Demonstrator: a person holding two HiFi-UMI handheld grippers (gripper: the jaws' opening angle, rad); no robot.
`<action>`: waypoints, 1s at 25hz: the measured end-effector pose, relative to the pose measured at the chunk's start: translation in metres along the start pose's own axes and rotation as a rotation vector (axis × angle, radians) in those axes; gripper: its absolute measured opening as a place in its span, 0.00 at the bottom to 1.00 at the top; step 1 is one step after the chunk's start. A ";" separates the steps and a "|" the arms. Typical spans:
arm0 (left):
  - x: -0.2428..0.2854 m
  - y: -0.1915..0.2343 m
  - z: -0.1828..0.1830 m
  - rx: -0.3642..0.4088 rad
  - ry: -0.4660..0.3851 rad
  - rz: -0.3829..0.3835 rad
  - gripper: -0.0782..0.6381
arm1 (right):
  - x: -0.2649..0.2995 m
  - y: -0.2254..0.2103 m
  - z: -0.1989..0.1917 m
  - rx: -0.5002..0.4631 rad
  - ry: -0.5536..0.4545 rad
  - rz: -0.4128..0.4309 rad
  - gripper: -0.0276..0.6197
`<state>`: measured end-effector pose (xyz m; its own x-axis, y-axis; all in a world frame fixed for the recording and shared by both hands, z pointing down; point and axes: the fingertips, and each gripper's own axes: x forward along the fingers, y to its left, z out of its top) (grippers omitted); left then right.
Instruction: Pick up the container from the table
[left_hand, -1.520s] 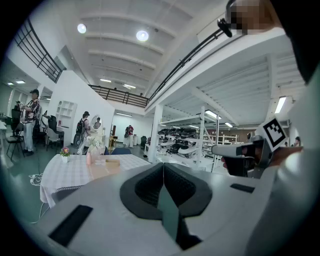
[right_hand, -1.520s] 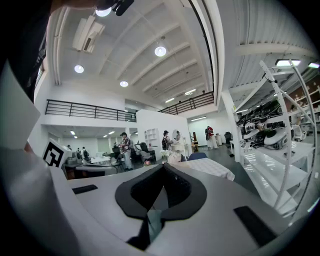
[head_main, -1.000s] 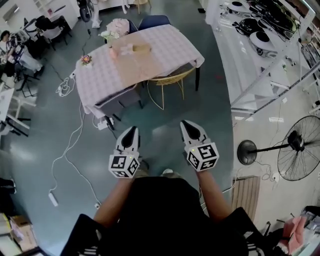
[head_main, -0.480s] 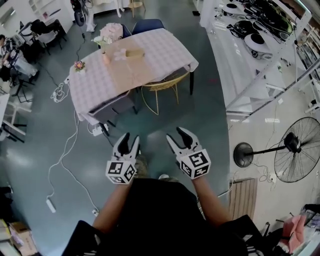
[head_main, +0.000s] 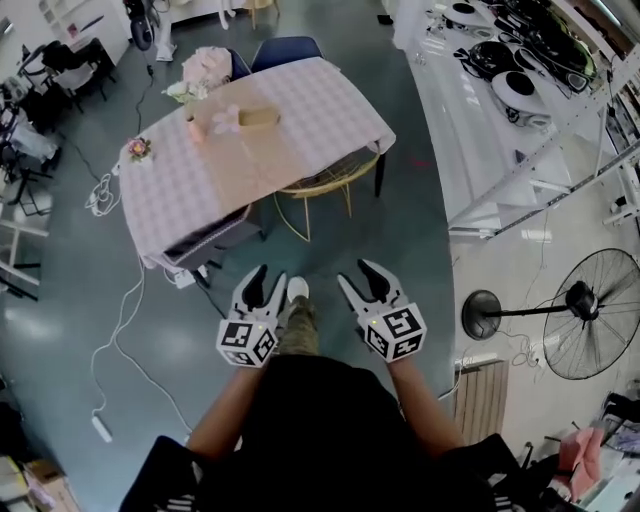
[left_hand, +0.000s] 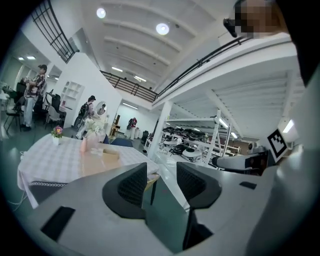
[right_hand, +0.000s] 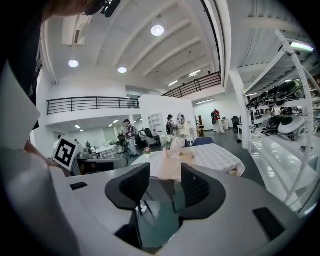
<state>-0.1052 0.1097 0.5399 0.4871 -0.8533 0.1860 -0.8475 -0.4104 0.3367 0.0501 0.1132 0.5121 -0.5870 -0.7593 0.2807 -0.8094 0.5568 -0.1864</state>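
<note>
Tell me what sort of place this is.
Probably a big open lab or workshop hall, not a home. A cloth-covered dining table stands on a bare grey floor beside white shelving loaded with equipment. A pedestal fan is nearby, and a railed upper gallery overlooks the room.

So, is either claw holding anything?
No: the left claw and right claw both stand open, nothing between their jaws.

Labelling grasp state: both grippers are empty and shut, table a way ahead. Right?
Not shut: the left gripper and right gripper are open, as each gripper view shows. Both are empty, with the table a way ahead.
</note>
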 end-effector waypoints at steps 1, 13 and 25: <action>0.017 0.010 0.003 -0.029 -0.001 -0.004 0.34 | 0.013 -0.011 0.006 -0.006 0.011 -0.009 0.30; 0.226 0.195 0.090 -0.041 0.017 0.058 0.34 | 0.195 -0.099 0.098 -0.100 0.079 -0.029 0.30; 0.431 0.328 0.021 0.089 0.385 0.097 0.36 | 0.343 -0.191 0.122 -0.015 0.107 0.098 0.30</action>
<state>-0.1776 -0.3996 0.7114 0.4334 -0.7133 0.5508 -0.8999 -0.3750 0.2225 0.0017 -0.2942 0.5295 -0.6573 -0.6614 0.3612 -0.7478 0.6317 -0.2042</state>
